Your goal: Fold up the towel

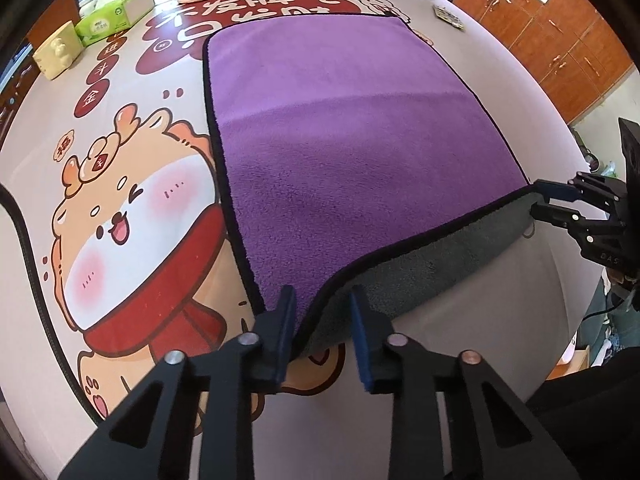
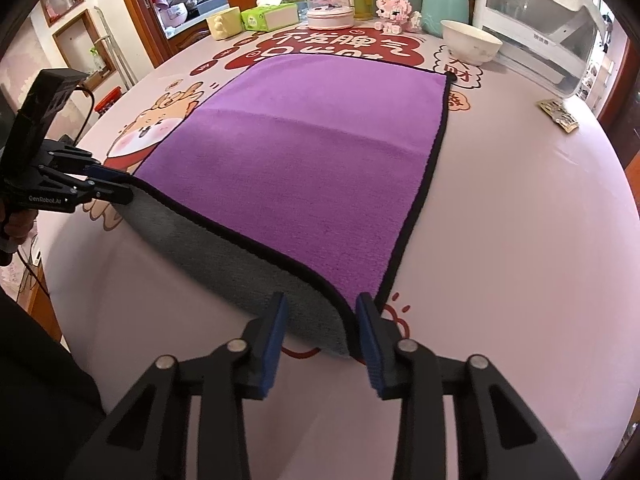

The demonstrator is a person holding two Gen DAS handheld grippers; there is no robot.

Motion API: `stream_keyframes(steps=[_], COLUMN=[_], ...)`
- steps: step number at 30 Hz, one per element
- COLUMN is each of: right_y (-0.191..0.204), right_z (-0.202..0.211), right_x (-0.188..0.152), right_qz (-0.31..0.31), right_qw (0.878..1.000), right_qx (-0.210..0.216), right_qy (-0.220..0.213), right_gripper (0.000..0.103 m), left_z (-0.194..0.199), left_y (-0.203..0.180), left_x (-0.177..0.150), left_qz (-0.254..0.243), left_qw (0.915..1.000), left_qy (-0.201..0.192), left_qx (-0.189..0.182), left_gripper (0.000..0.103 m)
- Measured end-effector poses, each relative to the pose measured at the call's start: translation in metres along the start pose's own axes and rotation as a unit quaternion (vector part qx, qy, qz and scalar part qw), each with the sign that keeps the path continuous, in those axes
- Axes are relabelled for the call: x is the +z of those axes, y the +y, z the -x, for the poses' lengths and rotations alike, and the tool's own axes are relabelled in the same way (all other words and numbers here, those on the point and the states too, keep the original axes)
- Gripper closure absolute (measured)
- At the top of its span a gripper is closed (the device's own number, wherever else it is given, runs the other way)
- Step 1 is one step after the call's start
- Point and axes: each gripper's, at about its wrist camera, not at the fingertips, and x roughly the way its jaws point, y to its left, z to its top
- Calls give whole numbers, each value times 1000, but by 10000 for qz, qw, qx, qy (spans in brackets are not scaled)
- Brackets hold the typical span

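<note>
Just starting: lifting the towel's (image 1: 340, 128) near edge at frame bottom, left gripper (image 1: 322, 332) and right gripper (image 2: 322, 328) spread around corners, folding over remaining.

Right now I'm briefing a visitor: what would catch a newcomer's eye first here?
The purple plush towel with black trim spread mid-table, its near edge lifted to show a grey underside. The left gripper and right gripper each straddle a near corner. Beside it, the cartoon deer print on the pink tablecloth.
</note>
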Motion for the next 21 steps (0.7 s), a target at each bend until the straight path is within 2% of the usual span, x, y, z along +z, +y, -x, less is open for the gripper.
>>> stream_keyframes(steps=[2, 6, 10, 14, 21], right_y=[0, -2, -3, -3, -2], right_z=[0, -1, -2, -3, -4], right_x=[0, 0, 0, 0, 0], right_qz=[4, 16, 6, 28, 68], right_qw=[10000, 9999, 9999, 9998, 9999], right_qx=[-44, -122, -167, -184, -148], right_qy=[-5, 1, 18, 21, 9], right_gripper=[79, 85, 94, 98, 98], left_z=[0, 0, 1, -2, -4], left_y=[-1, 2, 2, -2, -3], left_x=[-2, -2, -3, 0, -2], left_qz=[26, 93, 134, 181, 268], left_qw=[10000, 9999, 9998, 9997, 9995], left_qy=[-10, -54, -107, -98, -105], left_qx=[31, 74, 90, 112, 146], left_gripper=[85, 93, 96, 98, 98])
